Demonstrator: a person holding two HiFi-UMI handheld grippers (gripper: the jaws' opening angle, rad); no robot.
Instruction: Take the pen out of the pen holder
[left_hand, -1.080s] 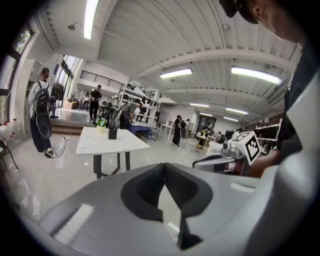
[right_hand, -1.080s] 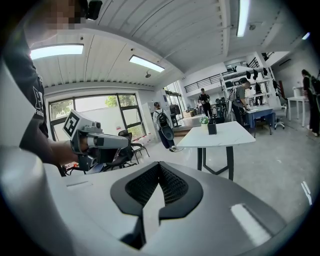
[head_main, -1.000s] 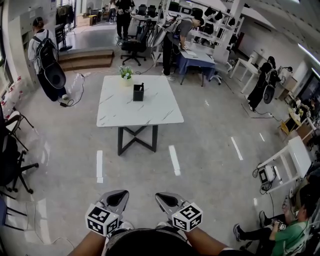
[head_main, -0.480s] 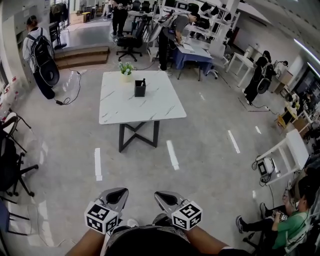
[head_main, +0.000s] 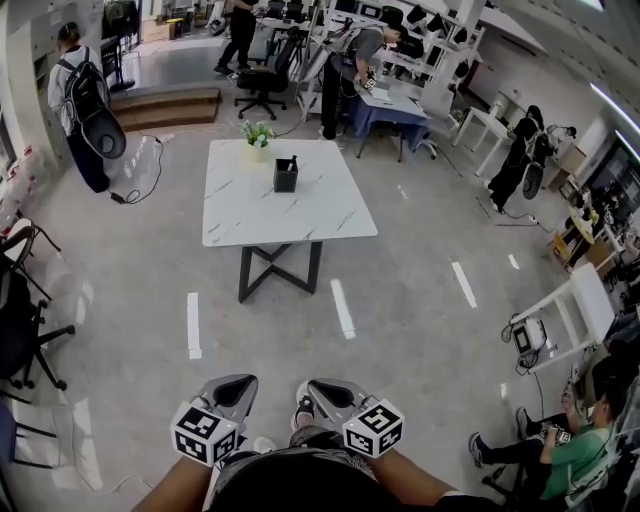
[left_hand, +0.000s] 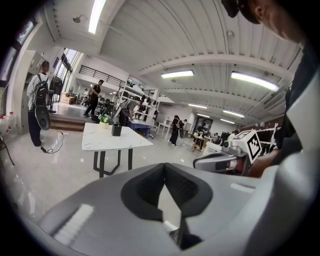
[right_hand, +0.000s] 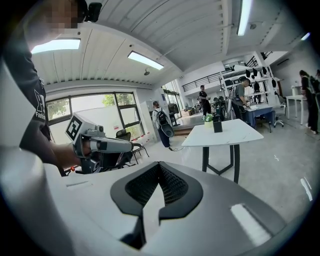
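The black pen holder (head_main: 286, 176) stands on the white marble table (head_main: 250, 215) far ahead, with a dark pen (head_main: 293, 160) sticking out of its top. Both grippers hang low against my body, well short of the table. My left gripper (head_main: 240, 388) is shut, with nothing between its fingers. My right gripper (head_main: 318, 392) is likewise shut and holds nothing. The left gripper view shows the pen holder (left_hand: 116, 130) small on the table (left_hand: 107, 142). In the right gripper view the pen holder (right_hand: 217, 125) sits on the table (right_hand: 235, 134).
A small potted plant (head_main: 259, 133) stands behind the holder. White floor stripes (head_main: 194, 325) lie between me and the table. Black chairs (head_main: 20, 320) are at the left, a white rack (head_main: 570, 320) at the right. Several people stand or sit around the room.
The table has drawn slightly nearer and shifted right in the head view. A shoe now shows beside the right gripper. Both grippers stay shut.
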